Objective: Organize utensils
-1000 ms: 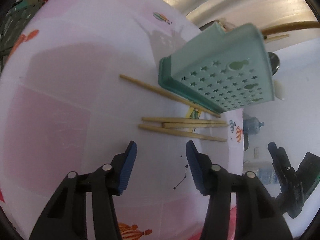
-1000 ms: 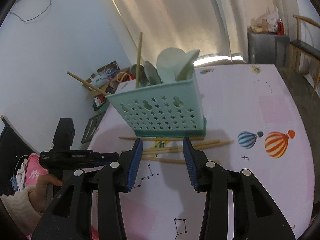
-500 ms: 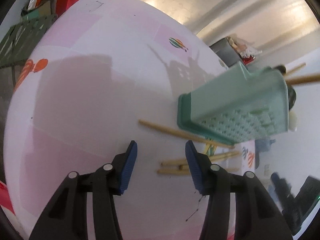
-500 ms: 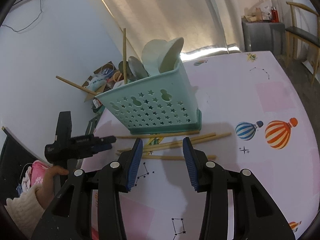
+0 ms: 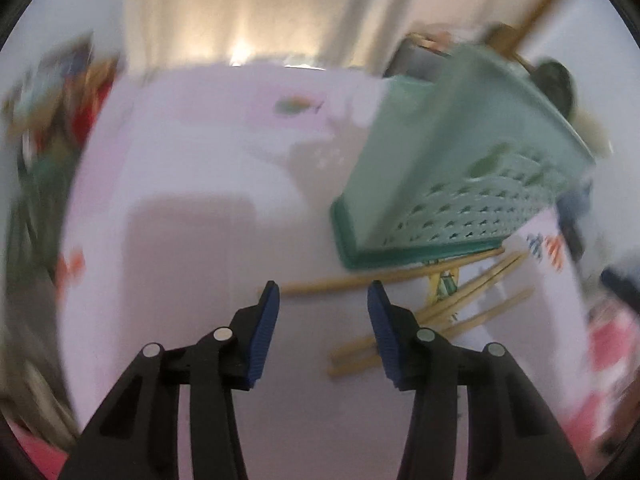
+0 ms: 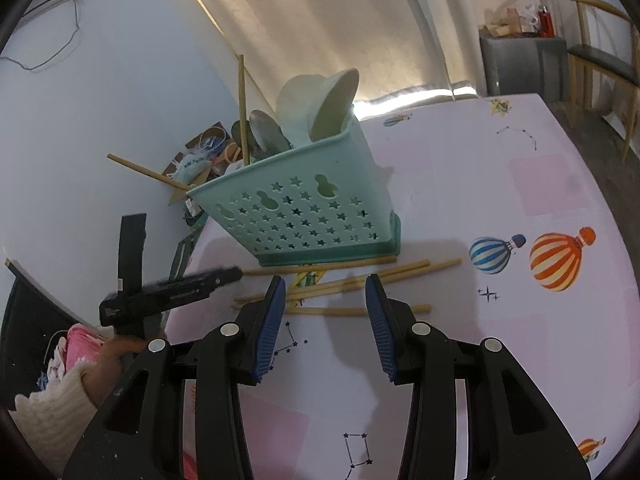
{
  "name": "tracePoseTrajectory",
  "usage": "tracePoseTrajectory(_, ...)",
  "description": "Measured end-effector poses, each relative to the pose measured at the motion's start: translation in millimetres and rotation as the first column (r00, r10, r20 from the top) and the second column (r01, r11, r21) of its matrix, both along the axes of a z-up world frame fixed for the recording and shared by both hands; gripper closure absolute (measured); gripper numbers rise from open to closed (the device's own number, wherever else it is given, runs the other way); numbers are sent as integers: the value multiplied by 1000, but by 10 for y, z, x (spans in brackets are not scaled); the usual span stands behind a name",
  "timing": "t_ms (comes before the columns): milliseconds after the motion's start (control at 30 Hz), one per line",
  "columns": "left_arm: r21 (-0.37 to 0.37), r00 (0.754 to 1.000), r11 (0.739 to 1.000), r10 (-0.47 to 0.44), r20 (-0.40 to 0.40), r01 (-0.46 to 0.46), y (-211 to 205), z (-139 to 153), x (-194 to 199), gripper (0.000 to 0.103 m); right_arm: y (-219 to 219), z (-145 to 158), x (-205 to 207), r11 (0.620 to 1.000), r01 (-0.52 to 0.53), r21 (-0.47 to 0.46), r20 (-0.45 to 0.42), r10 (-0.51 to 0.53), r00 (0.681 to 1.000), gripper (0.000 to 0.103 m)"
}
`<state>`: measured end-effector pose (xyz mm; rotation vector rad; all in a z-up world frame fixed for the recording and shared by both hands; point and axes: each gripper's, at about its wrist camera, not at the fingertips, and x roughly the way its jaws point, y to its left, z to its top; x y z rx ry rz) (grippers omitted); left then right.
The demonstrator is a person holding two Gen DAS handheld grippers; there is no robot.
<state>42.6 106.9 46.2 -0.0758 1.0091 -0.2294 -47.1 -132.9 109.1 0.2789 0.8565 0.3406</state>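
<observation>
A mint plastic utensil basket [image 6: 312, 208] stands on the pink tablecloth [image 6: 540, 184], holding white spoons [image 6: 316, 108], metal spoons [image 6: 264, 132] and an upright chopstick [image 6: 241, 108]. Several loose wooden chopsticks [image 6: 352, 276] lie in front of its base. My right gripper [image 6: 326, 288] hovers open just above them, holding nothing. My left gripper [image 5: 324, 296] is open with its jaws closing. One chopstick [image 5: 384, 276] lies on the table beyond its tips, not gripped. The left wrist view is blurred and shows the basket [image 5: 460, 168] at upper right. The right wrist view shows the left gripper [image 6: 232, 273] from the side, held by a hand [image 6: 116, 356].
The table's left edge runs close to the basket, with boxes and clutter [image 6: 200, 156] on the floor beyond. A grey cabinet [image 6: 520, 64] and a wooden chair [image 6: 600, 52] stand past the far right corner. Balloon prints [image 6: 556, 260] mark the cloth to the right.
The left gripper has rolled and swung, so the basket now sits at upper right in its view with the chopsticks just ahead of its tips. The right gripper has barely moved.
</observation>
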Motion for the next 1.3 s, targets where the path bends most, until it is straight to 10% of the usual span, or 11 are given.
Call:
tracePoseTrajectory(267,321,920,863,-382,-93,391,-593,-140,153,60,12,-74,16,1000,11,3,-19,-11,1000,62)
tracePoseTrajectory(533,371,919,846,-387,-69,384,-435,-145,126,103,60,-128,16,1000,0,-6,-37,0,999,62)
tracePoseTrajectory(933,301,941,892,-308,-137,336,124,-236,-161,103,72,-123,6,1000,-3,0,-40,3,999,62)
tracePoseTrajectory(1200,319,901,844,-424,-96,431,-38,-71,113,101,43,-93,22,1000,10,-29,-32,-10,999,62)
tracePoseTrajectory(1300,285,869,821,-466,-165,495,-200,-105,263,85,36,-105,22,999,15,-31,-44,-16,999,62)
